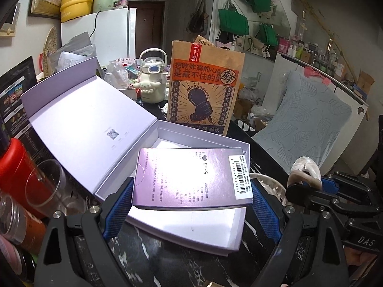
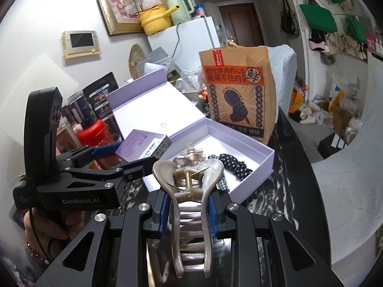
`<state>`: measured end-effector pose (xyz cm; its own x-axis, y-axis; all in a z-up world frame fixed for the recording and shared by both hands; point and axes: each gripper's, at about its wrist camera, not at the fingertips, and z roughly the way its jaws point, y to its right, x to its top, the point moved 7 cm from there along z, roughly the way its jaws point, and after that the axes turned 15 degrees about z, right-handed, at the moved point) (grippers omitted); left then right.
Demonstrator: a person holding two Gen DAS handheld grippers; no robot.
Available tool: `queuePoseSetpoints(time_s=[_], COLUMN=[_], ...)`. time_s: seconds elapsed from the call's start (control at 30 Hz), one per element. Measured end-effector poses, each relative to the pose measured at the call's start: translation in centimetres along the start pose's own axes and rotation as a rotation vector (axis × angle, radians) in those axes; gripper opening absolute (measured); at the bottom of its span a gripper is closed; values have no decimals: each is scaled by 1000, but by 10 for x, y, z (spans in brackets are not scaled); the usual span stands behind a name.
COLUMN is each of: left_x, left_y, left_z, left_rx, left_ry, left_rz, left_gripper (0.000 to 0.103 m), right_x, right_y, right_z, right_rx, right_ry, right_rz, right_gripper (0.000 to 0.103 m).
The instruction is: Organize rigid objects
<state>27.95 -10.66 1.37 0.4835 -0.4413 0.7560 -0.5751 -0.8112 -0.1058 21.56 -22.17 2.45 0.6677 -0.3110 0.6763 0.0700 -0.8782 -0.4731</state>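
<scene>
My left gripper is shut on a flat purple carton with a barcode label, held just above the near side of an open lilac box. The carton also shows in the right wrist view, over the box's left edge. My right gripper is shut on a large pearly beige hair claw clip, held in front of the box. The clip also shows in the left wrist view. Inside the box lie a black dotted scrunchie and a clear hair clip.
A brown paper bag stands right behind the box. A cartoon kettle is behind it to the left. A red bottle and a clear cup stand left of the box. The dark marble table carries it all.
</scene>
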Motion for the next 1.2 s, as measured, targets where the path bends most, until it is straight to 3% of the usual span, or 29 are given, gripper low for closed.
queuePoseSetpoints(time_s=[0.77, 1.2], left_x=[37, 27], left_y=[-50, -71], left_z=[44, 75], left_rx=[70, 72], left_ry=[9, -35], left_rz=[9, -30], left_gripper=[93, 93], right_x=[56, 64], right_y=[14, 23], right_z=[45, 88], right_rx=[-40, -53], right_ry=[41, 5], right_rz=[-33, -50], right_gripper=[27, 27])
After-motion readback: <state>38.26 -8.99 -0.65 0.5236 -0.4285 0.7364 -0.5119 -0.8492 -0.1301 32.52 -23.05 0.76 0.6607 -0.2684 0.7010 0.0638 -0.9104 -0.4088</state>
